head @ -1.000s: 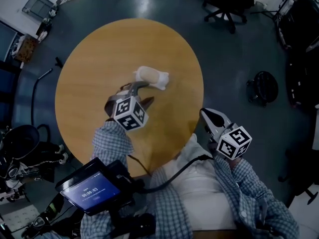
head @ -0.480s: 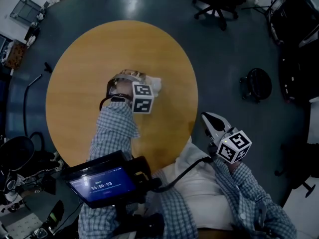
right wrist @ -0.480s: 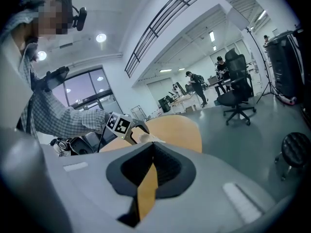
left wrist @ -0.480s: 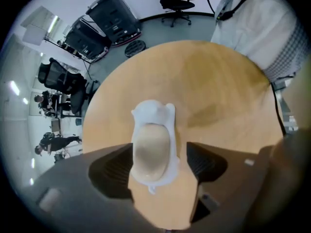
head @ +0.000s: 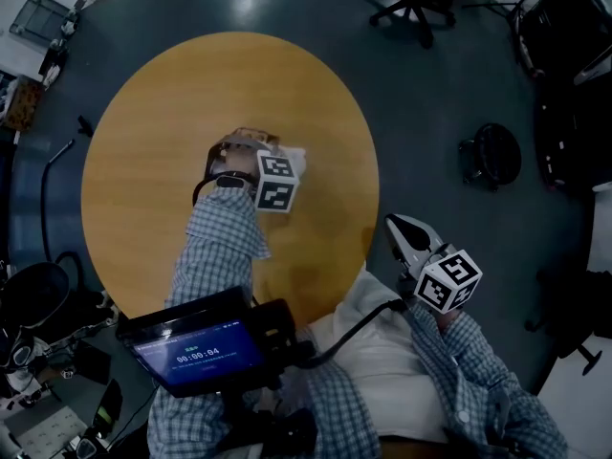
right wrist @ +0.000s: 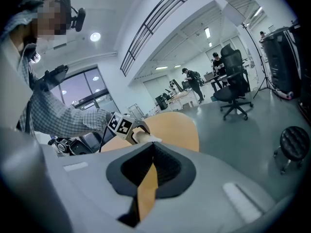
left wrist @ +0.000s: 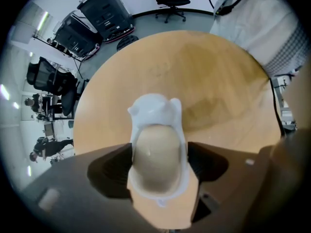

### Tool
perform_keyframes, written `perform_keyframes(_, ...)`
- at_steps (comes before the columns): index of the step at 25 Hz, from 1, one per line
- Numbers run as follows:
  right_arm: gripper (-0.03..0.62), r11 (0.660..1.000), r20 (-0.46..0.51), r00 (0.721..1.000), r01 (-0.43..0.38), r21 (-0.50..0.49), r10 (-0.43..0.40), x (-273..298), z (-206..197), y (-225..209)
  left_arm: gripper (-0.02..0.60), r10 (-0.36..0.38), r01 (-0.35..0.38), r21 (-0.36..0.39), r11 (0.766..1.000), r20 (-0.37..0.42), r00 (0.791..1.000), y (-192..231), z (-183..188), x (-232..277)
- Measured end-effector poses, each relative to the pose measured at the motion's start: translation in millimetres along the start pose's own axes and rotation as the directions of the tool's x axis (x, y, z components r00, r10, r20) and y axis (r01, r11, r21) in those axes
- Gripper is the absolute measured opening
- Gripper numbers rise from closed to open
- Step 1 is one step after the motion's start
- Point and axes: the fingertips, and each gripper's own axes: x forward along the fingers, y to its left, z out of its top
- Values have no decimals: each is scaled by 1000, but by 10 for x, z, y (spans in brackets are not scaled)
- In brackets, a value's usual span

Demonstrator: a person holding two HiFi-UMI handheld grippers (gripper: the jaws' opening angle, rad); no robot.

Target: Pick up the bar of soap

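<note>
A beige bar of soap [left wrist: 156, 154] lies in a white dish [left wrist: 154, 108] on the round wooden table [head: 163, 122]. My left gripper [left wrist: 159, 152] points steeply down over it. Its jaws have just been opening and stand wide apart, one dark pad on each side of the dish, with the soap between them. In the head view the left gripper [head: 249, 143] hides the soap, and only a white corner of the dish [head: 296, 158] shows. My right gripper [head: 397, 223] hangs off the table's right edge, its jaws together with nothing in them.
Office chairs [head: 411, 8] and a black round stool [head: 490, 151] stand on the grey floor beyond the table. A screen [head: 191, 352] hangs at the person's chest. Black gear [head: 38, 285] sits on the floor at left. People stand far back in the right gripper view.
The left gripper has moved from the near side of the soap to right over it, sinking and rolling, and its jaws have spread. The right gripper has shifted only slightly.
</note>
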Motion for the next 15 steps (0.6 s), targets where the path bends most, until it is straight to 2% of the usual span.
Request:
perform_keyframes(5,3,1000,-6,1000,-23,9,23,80,13,62,340,42,-42,-2,999,2,999,-6,-25,-21)
perform_keyframes(6,3,1000,-6,1000,-28,7,28,83,23,74,321,49,-49,-11,999,3,999,-6,-36,-42)
perform_keyframes(7,3,1000,-7,999,-31,6,31,83,27,78,223,63,-63,-18,998,6,998,-3,-44,-58)
perform_keyframes(8,3,999,-8,999,-33,6,33,81,25,76,171,83,-83,-22,996,12,996,1,-45,-66)
perform_keyframes(13,3,999,-13,999,-38,5,38,80,-2,83,142,132,-131,-36,991,26,991,-27,-60,-75)
perform_keyframes(15,4,999,-14,999,-42,3,42,78,11,84,103,150,-148,-56,987,43,988,-13,-47,-117)
